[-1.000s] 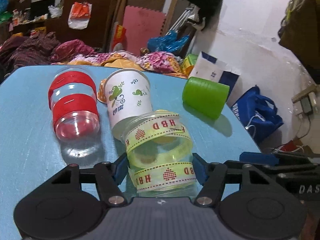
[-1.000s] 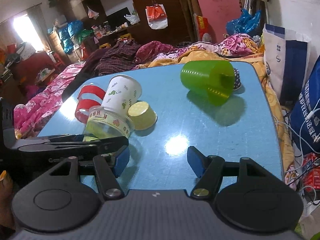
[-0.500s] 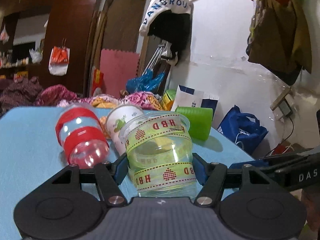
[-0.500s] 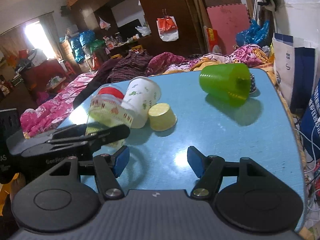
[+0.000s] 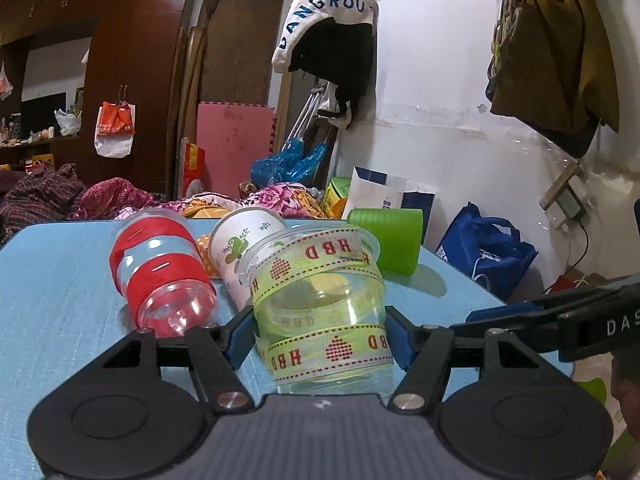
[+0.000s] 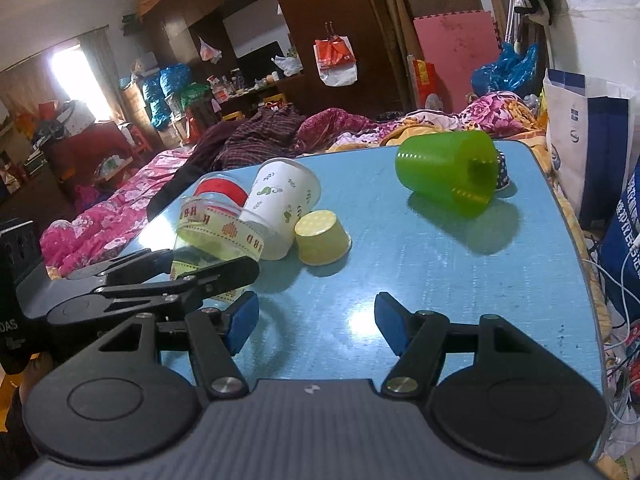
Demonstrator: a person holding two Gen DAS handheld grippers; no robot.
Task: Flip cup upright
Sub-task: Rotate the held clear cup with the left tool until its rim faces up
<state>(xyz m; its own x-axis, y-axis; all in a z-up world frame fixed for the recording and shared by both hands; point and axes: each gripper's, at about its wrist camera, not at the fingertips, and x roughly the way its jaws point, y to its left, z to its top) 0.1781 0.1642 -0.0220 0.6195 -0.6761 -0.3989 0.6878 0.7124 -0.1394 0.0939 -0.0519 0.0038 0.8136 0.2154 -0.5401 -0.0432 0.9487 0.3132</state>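
My left gripper (image 5: 320, 338) is shut on a clear plastic cup wrapped in yellow-green "HBD" ribbon (image 5: 320, 304). The cup stands nearly upright, mouth up, base close to the blue table (image 5: 60, 300). In the right wrist view the same ribbon cup (image 6: 216, 240) tilts slightly in the left gripper (image 6: 192, 276), at the table's left. My right gripper (image 6: 316, 324) is open and empty above the table's near middle. Its blue fingertips (image 6: 390, 318) touch nothing.
A clear cup with red bands (image 5: 160, 276) and a white paper cup (image 6: 280, 208) lie on their sides beside the held cup. A small yellow cup (image 6: 322, 236) sits upside down. A green cup (image 6: 448, 176) lies at the far right. Bags stand beyond the table's right edge.
The left gripper has tipped the ribbon cup from lying on its side to nearly upright and lifted its view towards the wall. The right gripper has moved slightly; its jaws stay open.
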